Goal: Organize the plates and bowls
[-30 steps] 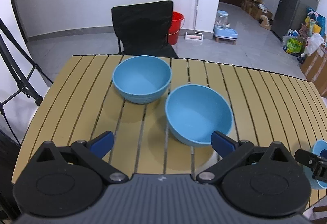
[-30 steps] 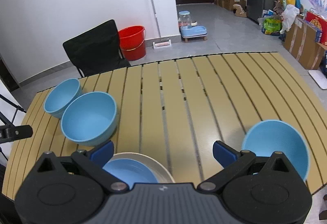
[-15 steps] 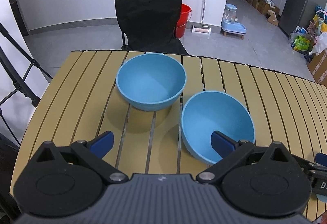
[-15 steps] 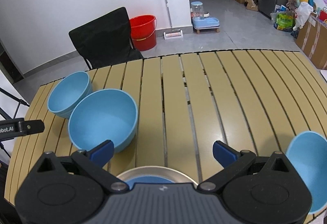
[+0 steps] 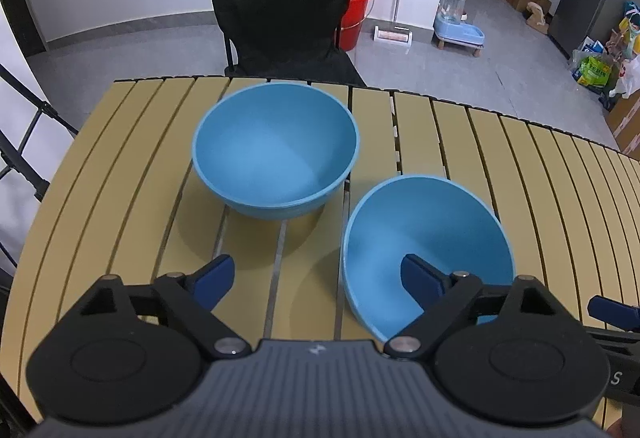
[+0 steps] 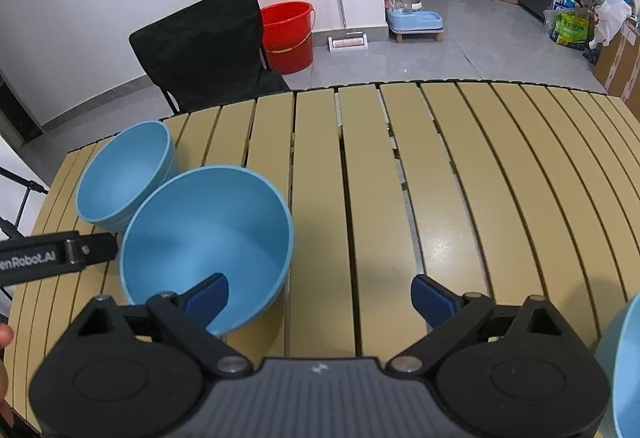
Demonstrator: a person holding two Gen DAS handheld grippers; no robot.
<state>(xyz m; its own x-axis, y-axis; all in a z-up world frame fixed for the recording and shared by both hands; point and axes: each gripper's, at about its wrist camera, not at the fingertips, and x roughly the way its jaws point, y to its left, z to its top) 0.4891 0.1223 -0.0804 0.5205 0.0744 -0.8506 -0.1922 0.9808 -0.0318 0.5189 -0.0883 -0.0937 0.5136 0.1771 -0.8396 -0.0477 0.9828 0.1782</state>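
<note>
Left gripper (image 5: 316, 276) jaws closing, nothing gripped; straddling my nearer round blue plastic bowl's (image 5: 428, 250) rim to lift, nest.

Two round blue bowls, near (image 5: 428, 238) and far (image 5: 276, 154): matt, smooth, plastic-looking. Tan slatted tabletop (image 6: 440, 178): smooth, slight sheen, glare patch. Black folding chair (image 5: 282, 10): dull cloth. Red bucket (image 6: 288, 34): glossy plastic. Grey floor (image 5: 440, 70): smooth, faintly reflective.

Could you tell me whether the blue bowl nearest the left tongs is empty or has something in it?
Empty: the near blue bowl shows only bare blue inside.
</note>
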